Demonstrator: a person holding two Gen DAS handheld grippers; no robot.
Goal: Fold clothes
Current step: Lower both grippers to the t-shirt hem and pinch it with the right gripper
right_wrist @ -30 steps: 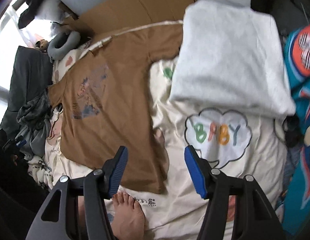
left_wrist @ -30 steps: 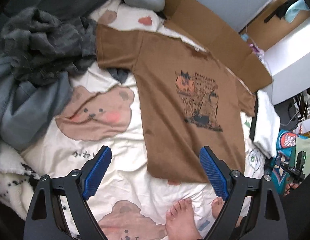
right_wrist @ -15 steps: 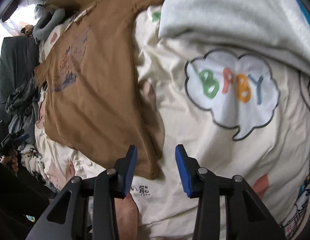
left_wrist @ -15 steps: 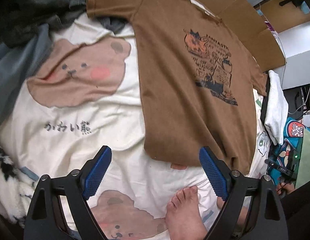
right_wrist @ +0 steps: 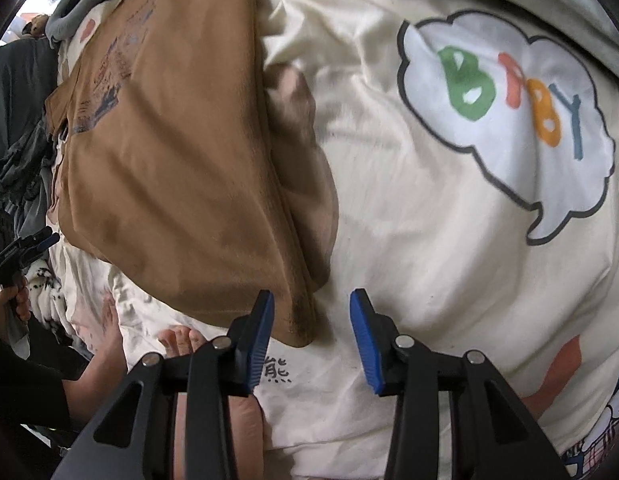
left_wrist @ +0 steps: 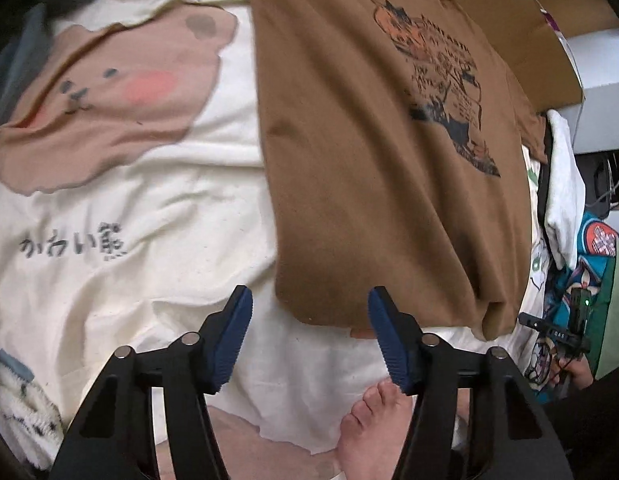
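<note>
Bedding (left_wrist: 197,208) carries the brown T-shirt (left_wrist: 369,160) spread flat, running lengthwise away from me, with its hem corners just ahead of my left gripper (left_wrist: 309,320) and right gripper (right_wrist: 311,320), both open.

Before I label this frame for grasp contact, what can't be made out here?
- Brown T-shirt: collar and sleeves cut off by the left wrist view's top edge.
- Hem corner, right wrist view: blurred; contact with the right gripper unclear.
- Shirt print: too small to read.
</note>
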